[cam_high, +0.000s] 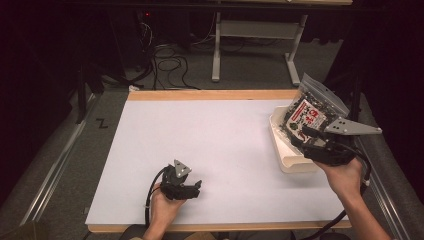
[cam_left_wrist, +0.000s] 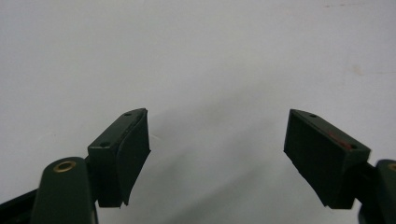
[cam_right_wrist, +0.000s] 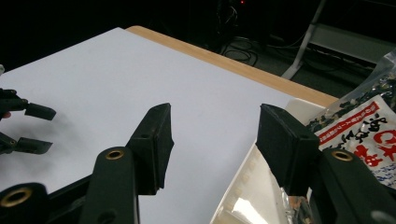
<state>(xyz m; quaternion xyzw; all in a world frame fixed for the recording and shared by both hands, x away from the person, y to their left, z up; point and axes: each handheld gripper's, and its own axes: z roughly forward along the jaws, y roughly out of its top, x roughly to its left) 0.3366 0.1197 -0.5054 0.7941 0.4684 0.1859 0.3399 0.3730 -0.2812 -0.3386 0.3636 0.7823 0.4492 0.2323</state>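
Open right hand-held gripper (cam_right_wrist: 212, 140) overhangs tray (cam_right_wrist: 243, 186) rim.

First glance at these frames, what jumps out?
The clear plastic bag of dark snacks with a red and white label stands out, propped in a cream rectangular plastic tray at the right edge of the white table top. The right claw sits open beside the bag. The left claw rests open near the front edge with nothing between its jaws.
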